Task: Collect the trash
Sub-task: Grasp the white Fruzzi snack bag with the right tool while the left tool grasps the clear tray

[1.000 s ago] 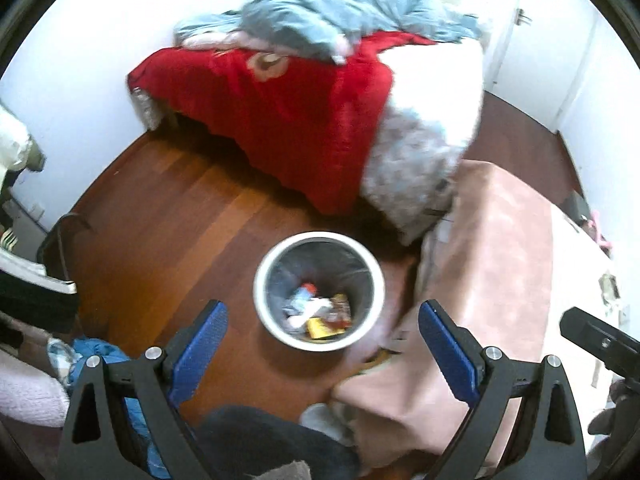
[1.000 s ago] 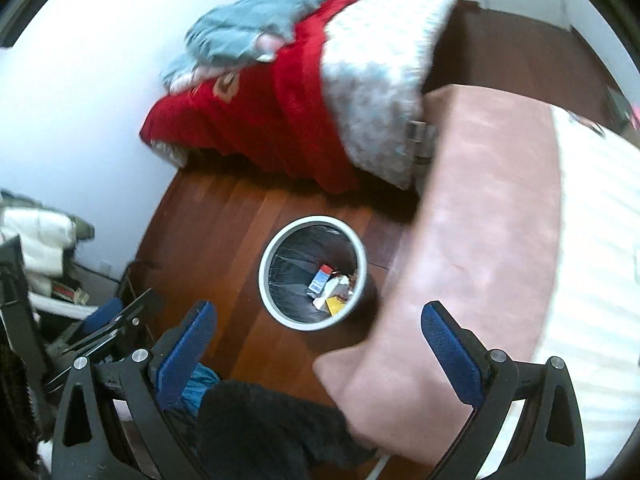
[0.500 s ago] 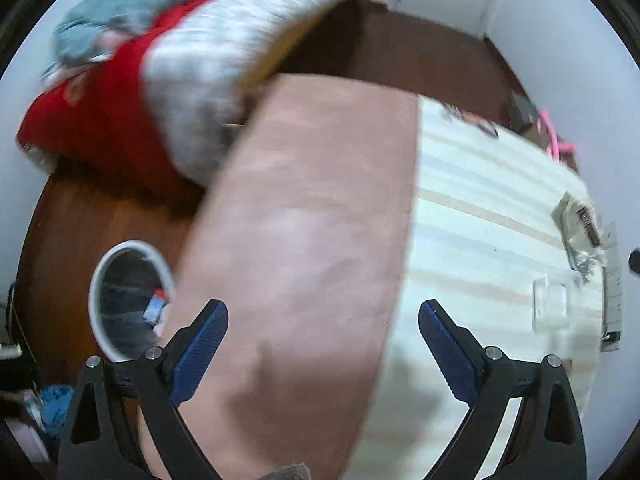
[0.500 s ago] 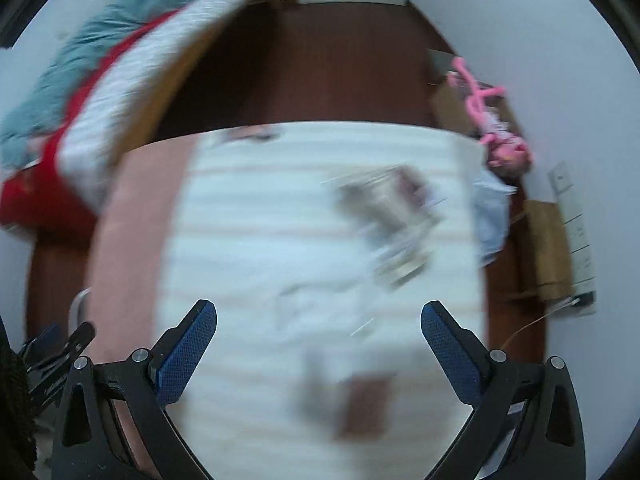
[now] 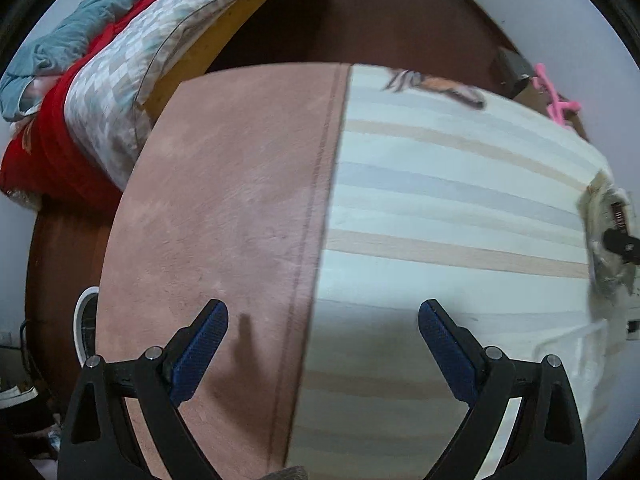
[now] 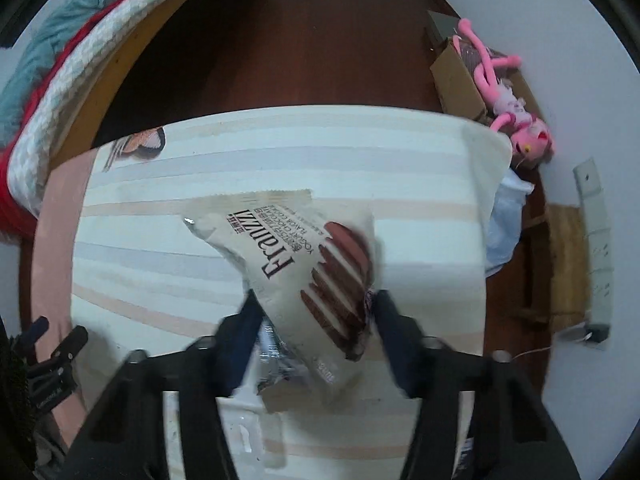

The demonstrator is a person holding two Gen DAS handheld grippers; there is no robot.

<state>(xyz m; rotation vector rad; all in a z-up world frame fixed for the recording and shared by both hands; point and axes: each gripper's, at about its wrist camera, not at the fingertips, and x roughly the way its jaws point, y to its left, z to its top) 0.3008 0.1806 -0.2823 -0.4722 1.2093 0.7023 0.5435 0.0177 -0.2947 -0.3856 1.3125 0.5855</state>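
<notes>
A cream Franzzi snack wrapper [image 6: 304,256] with brown stripes lies on the striped table cover [image 6: 200,248]. My right gripper [image 6: 314,300] sits around its near end, one finger on each side; the fingers are blurred and much closer together than before. The wrapper also shows at the far right of the left wrist view [image 5: 604,236]. My left gripper [image 5: 322,332] is open and empty above the pink and striped cover. The rim of the round trash bin [image 5: 82,320] peeks out at the table's left edge.
A bed with red, grey and blue bedding [image 5: 92,80] stands at the back left. A cardboard box with a pink plush toy [image 6: 508,92] sits by the right wall. A clear plastic piece [image 6: 240,428] lies on the table near my right gripper. Dark wooden floor lies beyond the table.
Both grippers swung right from the bin to the table. My right gripper dropped onto the wrapper and its fingers narrowed around it. My left gripper stayed open.
</notes>
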